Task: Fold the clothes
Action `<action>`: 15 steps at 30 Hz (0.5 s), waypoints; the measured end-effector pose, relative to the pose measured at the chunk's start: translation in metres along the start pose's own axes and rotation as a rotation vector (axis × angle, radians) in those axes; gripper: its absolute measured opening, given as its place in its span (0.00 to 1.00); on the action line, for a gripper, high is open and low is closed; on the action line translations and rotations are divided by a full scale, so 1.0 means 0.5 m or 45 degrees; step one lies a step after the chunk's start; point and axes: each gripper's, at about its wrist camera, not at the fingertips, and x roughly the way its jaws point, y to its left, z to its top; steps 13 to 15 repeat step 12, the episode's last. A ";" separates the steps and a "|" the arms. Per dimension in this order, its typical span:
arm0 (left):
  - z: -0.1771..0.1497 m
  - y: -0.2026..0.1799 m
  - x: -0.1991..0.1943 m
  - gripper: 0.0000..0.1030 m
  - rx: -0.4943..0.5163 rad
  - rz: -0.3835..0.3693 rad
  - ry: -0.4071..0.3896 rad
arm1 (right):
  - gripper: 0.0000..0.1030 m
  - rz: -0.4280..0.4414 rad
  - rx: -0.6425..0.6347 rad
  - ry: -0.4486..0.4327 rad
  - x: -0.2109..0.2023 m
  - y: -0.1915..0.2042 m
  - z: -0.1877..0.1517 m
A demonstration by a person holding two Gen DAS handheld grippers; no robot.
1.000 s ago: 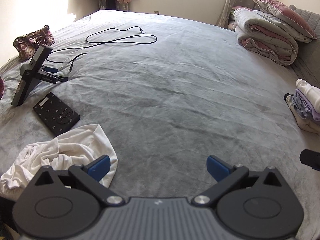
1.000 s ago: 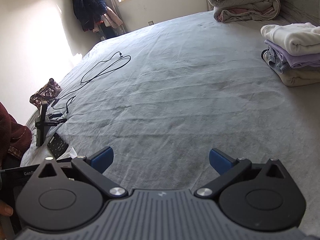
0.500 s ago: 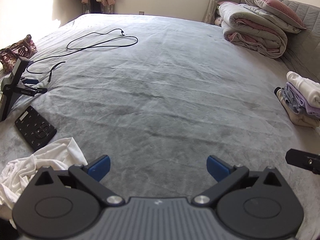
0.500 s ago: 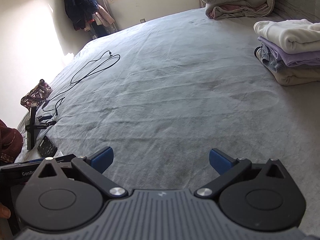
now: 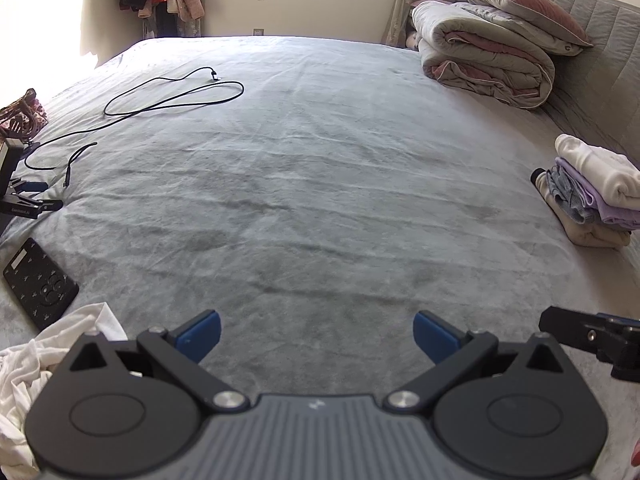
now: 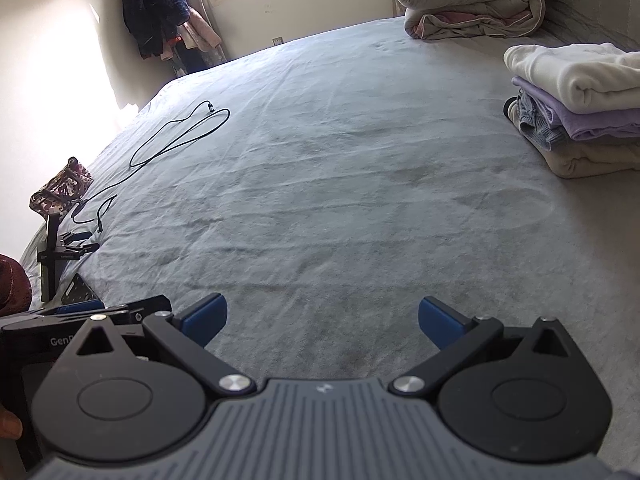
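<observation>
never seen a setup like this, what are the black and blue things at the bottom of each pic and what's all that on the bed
Those are hand-held grippers, one in each of a person's hands, each with a camera looking along its two blue-tipped fingers. One picture is from the left gripper, the other from the right gripper. Both are open and hold nothing. Below them is a grey bed. On it lie a crumpled white garment not yet folded, a stack of folded clothes, a black cable, a dark phone and a rolled duvet.
</observation>
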 end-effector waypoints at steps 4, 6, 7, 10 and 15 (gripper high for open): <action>0.005 -0.010 0.011 0.99 0.009 -0.009 0.006 | 1.00 -0.014 0.004 0.001 0.009 -0.005 0.002; 0.007 -0.015 0.016 0.99 0.017 -0.013 0.006 | 1.00 -0.021 0.005 0.002 0.014 -0.007 0.002; 0.008 -0.019 0.019 0.99 0.022 -0.014 0.004 | 1.00 -0.025 0.006 0.002 0.016 -0.008 0.003; 0.009 -0.025 0.028 0.99 0.031 -0.014 0.002 | 1.00 -0.035 0.009 0.003 0.023 -0.012 0.004; 0.010 -0.028 0.037 0.99 0.034 -0.022 0.003 | 1.00 -0.049 0.013 0.002 0.030 -0.016 0.003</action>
